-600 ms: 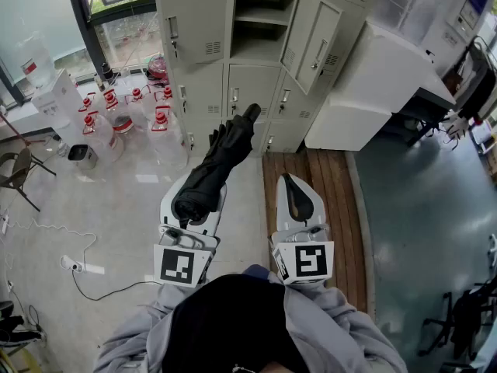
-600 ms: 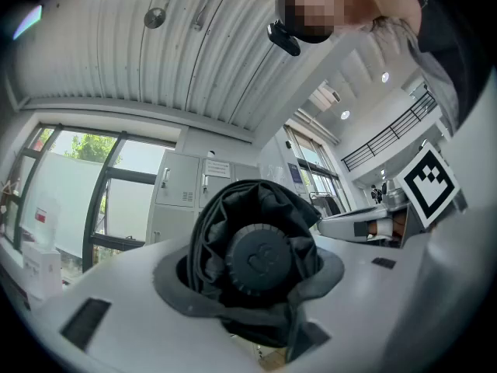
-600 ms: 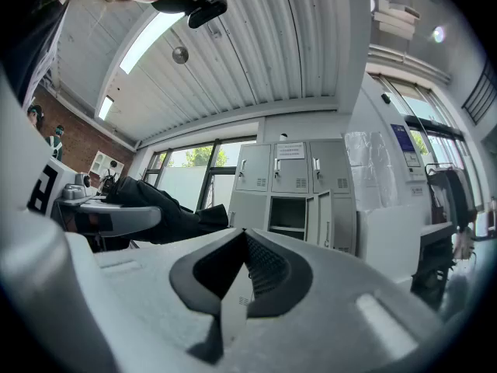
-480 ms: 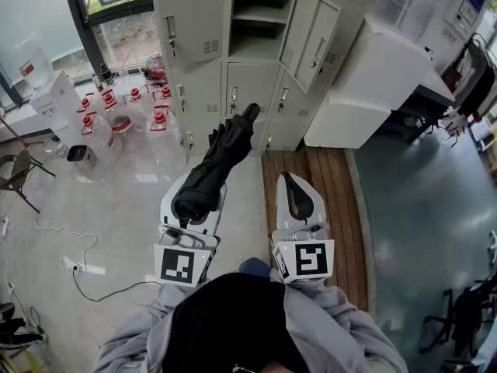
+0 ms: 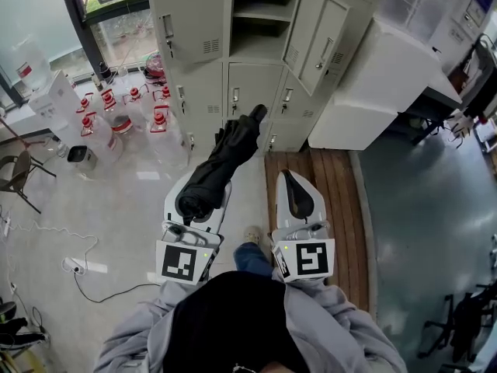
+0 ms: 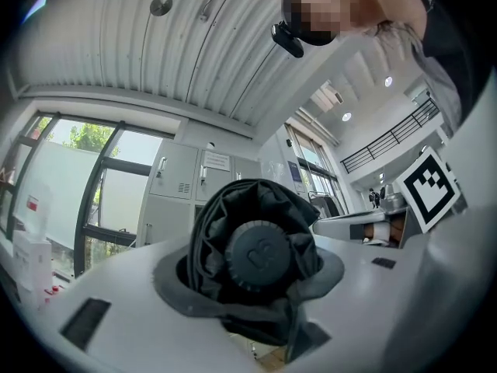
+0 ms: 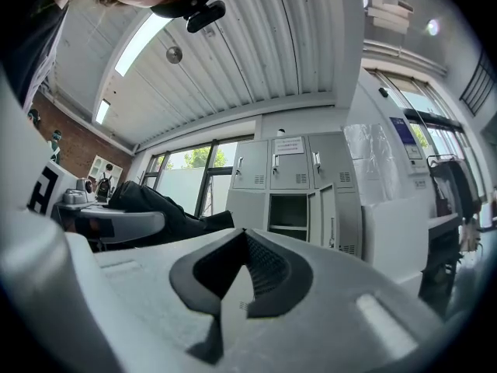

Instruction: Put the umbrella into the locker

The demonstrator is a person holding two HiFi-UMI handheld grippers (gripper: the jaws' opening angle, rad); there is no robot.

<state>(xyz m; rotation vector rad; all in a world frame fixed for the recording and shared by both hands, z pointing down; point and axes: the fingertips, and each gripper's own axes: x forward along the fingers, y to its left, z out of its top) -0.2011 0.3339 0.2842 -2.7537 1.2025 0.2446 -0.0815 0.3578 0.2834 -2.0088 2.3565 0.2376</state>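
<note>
Left gripper (image 5: 200,194) clasps the folded umbrella (image 5: 233,146) near one end; right gripper (image 5: 290,176) closed, empty.

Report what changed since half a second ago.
The person has stepped toward the lockers: a foot now shows between the grippers. The left gripper is still shut on the umbrella, pointed at the open locker; the right gripper is still shut and empty.
</note>
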